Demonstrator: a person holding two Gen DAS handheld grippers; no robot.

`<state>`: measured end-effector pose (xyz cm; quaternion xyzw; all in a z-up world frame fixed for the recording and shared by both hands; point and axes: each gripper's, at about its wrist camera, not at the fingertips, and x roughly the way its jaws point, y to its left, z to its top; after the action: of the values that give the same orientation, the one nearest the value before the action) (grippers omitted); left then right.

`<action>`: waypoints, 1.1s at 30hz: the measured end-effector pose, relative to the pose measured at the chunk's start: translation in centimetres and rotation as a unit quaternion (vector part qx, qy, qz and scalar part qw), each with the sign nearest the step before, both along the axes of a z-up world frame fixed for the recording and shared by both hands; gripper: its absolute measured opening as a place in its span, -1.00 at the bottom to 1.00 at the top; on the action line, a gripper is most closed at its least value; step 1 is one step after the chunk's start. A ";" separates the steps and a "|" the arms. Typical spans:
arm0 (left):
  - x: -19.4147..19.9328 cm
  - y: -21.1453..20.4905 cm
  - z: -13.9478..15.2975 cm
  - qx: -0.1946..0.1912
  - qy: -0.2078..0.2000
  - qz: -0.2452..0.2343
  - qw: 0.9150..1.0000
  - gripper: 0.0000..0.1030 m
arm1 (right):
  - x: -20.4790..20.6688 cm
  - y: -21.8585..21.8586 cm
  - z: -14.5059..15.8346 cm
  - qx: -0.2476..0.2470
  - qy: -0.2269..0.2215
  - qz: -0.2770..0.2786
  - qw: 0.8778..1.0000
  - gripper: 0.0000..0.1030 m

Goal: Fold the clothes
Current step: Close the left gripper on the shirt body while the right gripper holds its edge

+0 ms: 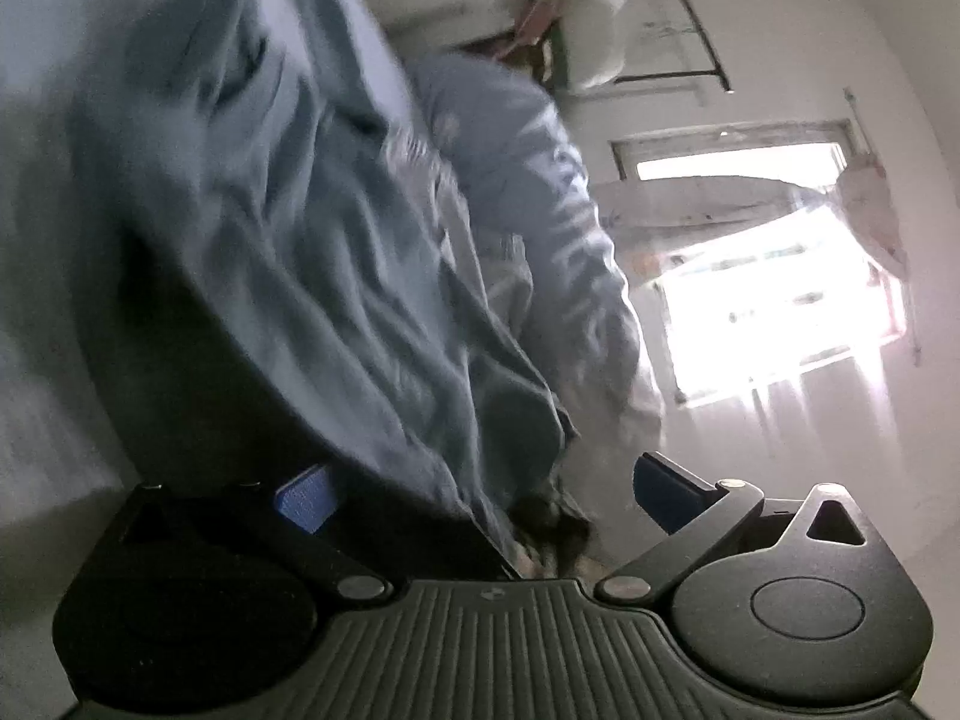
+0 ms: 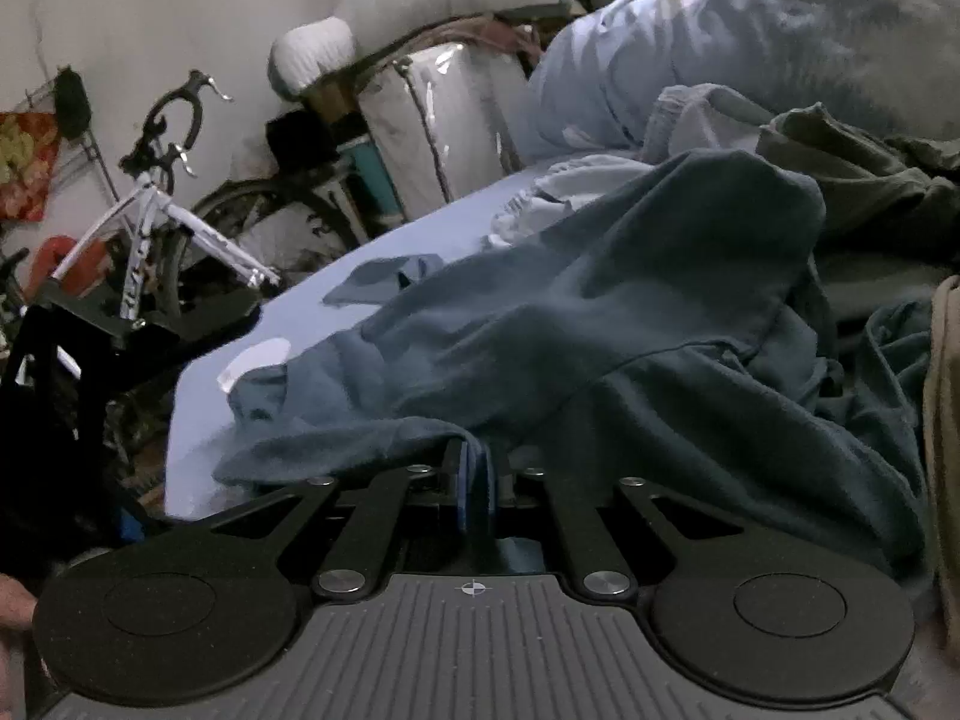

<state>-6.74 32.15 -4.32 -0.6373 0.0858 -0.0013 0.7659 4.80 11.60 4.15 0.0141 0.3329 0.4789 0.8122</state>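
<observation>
A blue-grey sweatshirt (image 2: 600,312) lies crumpled across the bed's light blue sheet (image 2: 252,324). My right gripper (image 2: 477,480) is shut on the sweatshirt's near edge, the blue pads pressed together over the cloth. In the left wrist view the same kind of blue-grey cloth (image 1: 288,252) hangs blurred in front of the camera and drapes down between the fingers. My left gripper (image 1: 486,498) stands wide open, with one blue pad (image 1: 303,507) partly under the cloth and the other pad (image 1: 666,492) bare.
An olive garment (image 2: 852,180) and a pale blue bundle (image 2: 750,42) lie at the bed's far right. A white bicycle (image 2: 162,210) stands left of the bed, with wrapped white packages (image 2: 444,120) behind. A bright window (image 1: 780,312) shows in the left wrist view.
</observation>
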 end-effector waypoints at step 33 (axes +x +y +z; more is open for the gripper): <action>0.1 -0.3 -1.2 -0.067 0.049 0.044 0.996 0.03 | -1.9 -1.5 0.9 0.002 0.002 0.025 1.000 -0.86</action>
<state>-6.59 31.84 -5.49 -0.6898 0.0947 0.0582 0.7154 2.87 10.08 5.02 0.0084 0.3338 0.4996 0.7993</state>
